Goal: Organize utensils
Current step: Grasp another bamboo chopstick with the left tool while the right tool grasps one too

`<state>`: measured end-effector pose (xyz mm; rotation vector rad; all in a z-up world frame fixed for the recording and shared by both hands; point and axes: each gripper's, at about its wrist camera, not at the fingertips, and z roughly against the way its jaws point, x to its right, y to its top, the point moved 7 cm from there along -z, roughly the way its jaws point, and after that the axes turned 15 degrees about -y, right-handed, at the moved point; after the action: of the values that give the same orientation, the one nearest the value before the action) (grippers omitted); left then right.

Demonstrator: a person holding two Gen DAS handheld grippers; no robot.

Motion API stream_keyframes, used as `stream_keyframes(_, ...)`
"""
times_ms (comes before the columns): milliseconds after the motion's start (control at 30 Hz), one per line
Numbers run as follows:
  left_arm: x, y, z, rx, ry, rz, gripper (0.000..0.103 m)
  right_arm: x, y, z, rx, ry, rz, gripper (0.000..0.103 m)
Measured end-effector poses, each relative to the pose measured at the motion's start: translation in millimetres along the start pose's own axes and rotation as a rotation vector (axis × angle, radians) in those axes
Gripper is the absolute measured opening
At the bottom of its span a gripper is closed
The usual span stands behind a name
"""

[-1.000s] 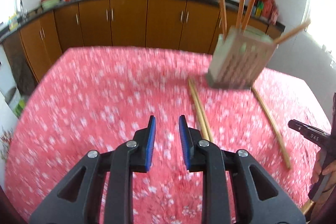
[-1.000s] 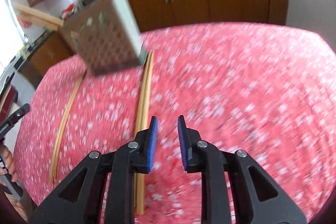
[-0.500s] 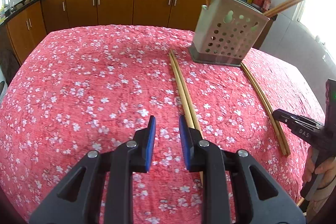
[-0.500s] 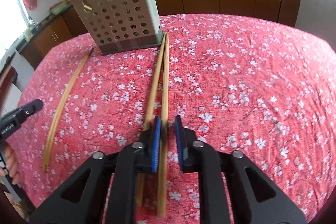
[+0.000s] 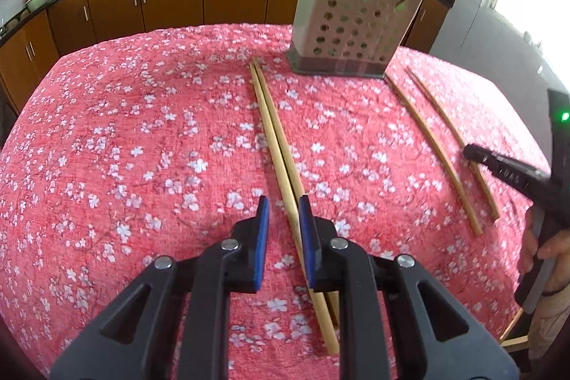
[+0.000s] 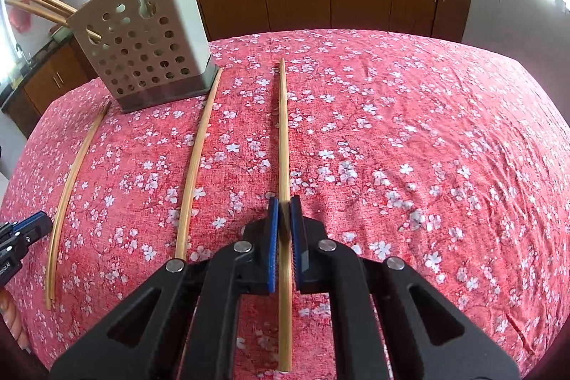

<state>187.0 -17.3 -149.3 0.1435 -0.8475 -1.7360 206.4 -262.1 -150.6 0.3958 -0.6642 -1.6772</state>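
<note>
The right tool [image 6: 284, 214] is clenched on one chopstick [image 6: 283, 138], gripping it well back from the middle, so a long length reaches forward toward the holder [image 6: 142, 38] and a short tail runs back under the jaws; the stick looks barely clear of the cloth, if at all. The risk here is judged, not seen: held off-centre by flat pads, a thin round stick may pivot and droop at the far tip once lifted, then miss the holder's mouth or knock the sticks already standing in it.

The left tool [image 5: 282, 230] is closing, its blue pads either side of a pair [image 5: 274, 138] of chopsticks that lie touching on the table [image 5: 107, 145]; the pads do not yet press. The right pad sits against or over the nearer stick while the other lies in the gap, so the jaws may catch one stick and flick its twin away, or pinch both crookedly and let one slip out on the lift.

Further out, in the right view, two more sticks lie loose: one [image 6: 194, 166] ends at the holder's base, another [image 6: 71, 180] curves near the table edge, close to the left tool; a sweep of either arm could roll them off. The holder is light-looking and top-heavy with leaning sticks; a hard poke could tip it.
</note>
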Motion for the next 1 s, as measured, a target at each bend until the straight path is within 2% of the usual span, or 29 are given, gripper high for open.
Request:
stream_keyframes(333,0.7,-9.1,0.3,-0.017,0.044,-0.024,0.016,6.5,-1.0,6.2,0.000,0.008,0.002,0.008)
stream_keyframes(533,-5.4,-8.0,1.0,-0.007,0.085,-0.029,0.009,4.8,-7.6,15.0,0.004,0.022,0.024,0.008)
stream_keyframes(767,-52.6,16.1,2.7,0.030,0.161,0.039,0.008,15.9,-0.3,9.7,0.029,-0.020,0.016,0.007)
stream_keyframes(900,-77.2,27.9,5.4,0.063,0.169,0.087,0.008,31.0,10.3,-0.2,0.025,-0.043,-0.031,0.008)
stream_keyframes(1000,-81.4,28.8,6.5,0.081,0.163,0.097,0.009,33.9,11.3,-1.7,0.023,-0.040,-0.039,0.008)
